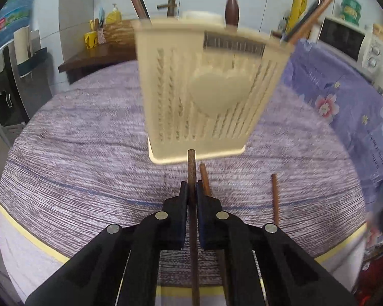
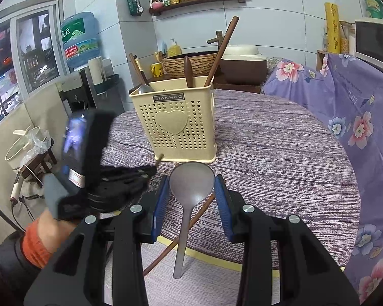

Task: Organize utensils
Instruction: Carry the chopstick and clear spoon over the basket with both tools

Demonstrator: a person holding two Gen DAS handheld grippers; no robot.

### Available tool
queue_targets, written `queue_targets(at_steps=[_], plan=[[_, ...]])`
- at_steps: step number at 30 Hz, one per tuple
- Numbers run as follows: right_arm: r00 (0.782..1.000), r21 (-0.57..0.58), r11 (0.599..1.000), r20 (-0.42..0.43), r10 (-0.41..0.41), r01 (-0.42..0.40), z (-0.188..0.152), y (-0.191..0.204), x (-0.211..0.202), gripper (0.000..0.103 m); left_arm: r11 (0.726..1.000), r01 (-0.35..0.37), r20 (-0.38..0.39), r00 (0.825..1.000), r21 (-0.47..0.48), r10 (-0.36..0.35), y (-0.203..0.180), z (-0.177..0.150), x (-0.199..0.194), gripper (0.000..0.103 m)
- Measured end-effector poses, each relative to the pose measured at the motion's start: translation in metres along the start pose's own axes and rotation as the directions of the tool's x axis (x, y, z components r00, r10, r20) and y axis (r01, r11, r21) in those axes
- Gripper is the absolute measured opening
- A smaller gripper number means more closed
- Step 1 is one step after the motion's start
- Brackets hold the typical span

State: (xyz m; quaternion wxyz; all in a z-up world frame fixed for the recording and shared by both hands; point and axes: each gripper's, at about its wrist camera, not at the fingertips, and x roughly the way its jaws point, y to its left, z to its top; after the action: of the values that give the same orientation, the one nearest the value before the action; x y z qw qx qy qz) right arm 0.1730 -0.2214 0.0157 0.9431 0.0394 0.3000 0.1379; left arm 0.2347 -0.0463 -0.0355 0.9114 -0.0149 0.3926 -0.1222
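Note:
A cream perforated utensil holder (image 1: 206,97) with a heart on its front stands on the round table; it also shows in the right wrist view (image 2: 175,125) with several utensils in it. My left gripper (image 1: 190,191) is shut on a dark wooden chopstick (image 1: 191,168) whose tip points at the holder's base. Two brown chopsticks (image 1: 275,199) lie on the cloth to its right. My right gripper (image 2: 191,186) is open around the bowl of a grey spoon (image 2: 189,193) lying on the table, with a brown chopstick (image 2: 181,232) beside it. The left gripper shows in the right wrist view (image 2: 130,173).
The table has a purple woven cloth (image 2: 280,153) with a yellow edge stripe. A floral purple sheet (image 2: 357,117) covers furniture at the right. A microwave (image 1: 349,40), a rice cooker (image 2: 242,63), a woven basket (image 2: 191,63) and a water dispenser (image 2: 81,51) stand behind.

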Motion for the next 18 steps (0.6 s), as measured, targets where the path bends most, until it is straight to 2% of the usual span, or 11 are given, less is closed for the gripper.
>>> queue_targets(at_steps=[3, 5, 9, 13, 18], plan=[[1.0, 0.007, 1.0, 0.008, 0.011, -0.011, 0.003, -0.001, -0.002, 0.037, 0.999, 0.047, 0.087, 0.995, -0.026, -0.045, 0.008, 0.012, -0.04, 0.008], [1.0, 0.012, 1.0, 0.012, 0.024, -0.024, 0.006, -0.002, -0.003, 0.037, 0.999, 0.05, 0.16, 0.986, -0.019, -0.047, 0.009, 0.018, -0.069, 0.008], [0.999, 0.015, 0.999, 0.024, 0.036, -0.036, 0.011, 0.0, -0.006, 0.037, 0.998, 0.062, 0.237, 0.97, -0.016, -0.057, 0.013, 0.028, -0.104, 0.008], [0.998, 0.015, 0.998, 0.03, 0.053, -0.053, 0.015, 0.003, -0.006, 0.037, 0.999, 0.052, 0.28, 0.959, -0.009, -0.047, 0.012, 0.034, -0.119, 0.008], [0.998, 0.01, 0.998, 0.03, 0.055, -0.055, 0.016, 0.006, -0.004, 0.037, 0.998, 0.065, 0.281, 0.958, -0.004, -0.061, 0.013, 0.034, -0.121, 0.007]])
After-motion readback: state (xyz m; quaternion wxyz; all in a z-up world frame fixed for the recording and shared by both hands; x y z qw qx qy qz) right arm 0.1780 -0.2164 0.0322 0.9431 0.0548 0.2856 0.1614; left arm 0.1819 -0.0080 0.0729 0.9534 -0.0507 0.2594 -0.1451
